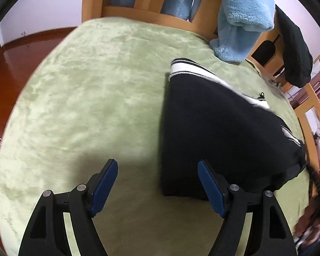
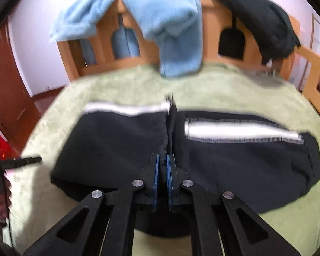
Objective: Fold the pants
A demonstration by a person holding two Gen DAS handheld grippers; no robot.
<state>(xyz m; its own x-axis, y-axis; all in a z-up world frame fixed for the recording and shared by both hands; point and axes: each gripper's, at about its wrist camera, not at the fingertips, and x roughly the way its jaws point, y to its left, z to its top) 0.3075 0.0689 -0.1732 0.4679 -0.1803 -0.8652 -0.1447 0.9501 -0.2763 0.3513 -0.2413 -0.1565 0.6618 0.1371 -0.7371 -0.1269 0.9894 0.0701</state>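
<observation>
The black pants (image 2: 121,140) with white side stripes lie on the green blanket (image 2: 224,85). In the right wrist view my right gripper (image 2: 163,162) is shut on a raised fold of the pants fabric at the middle, with cloth spreading left and right of it. In the left wrist view my left gripper (image 1: 157,170) is open and empty, held over the blanket (image 1: 85,85) beside the left edge of the pants (image 1: 213,123); its right finger (image 1: 211,187) overlaps the pants' near corner.
Wooden chair backs (image 2: 108,42) stand at the far edge. A light blue fleece (image 2: 172,25) and a dark garment (image 2: 258,15) hang over them. Red-brown floor (image 1: 17,64) lies to the left. The left gripper's tip (image 2: 29,161) shows at the right view's left edge.
</observation>
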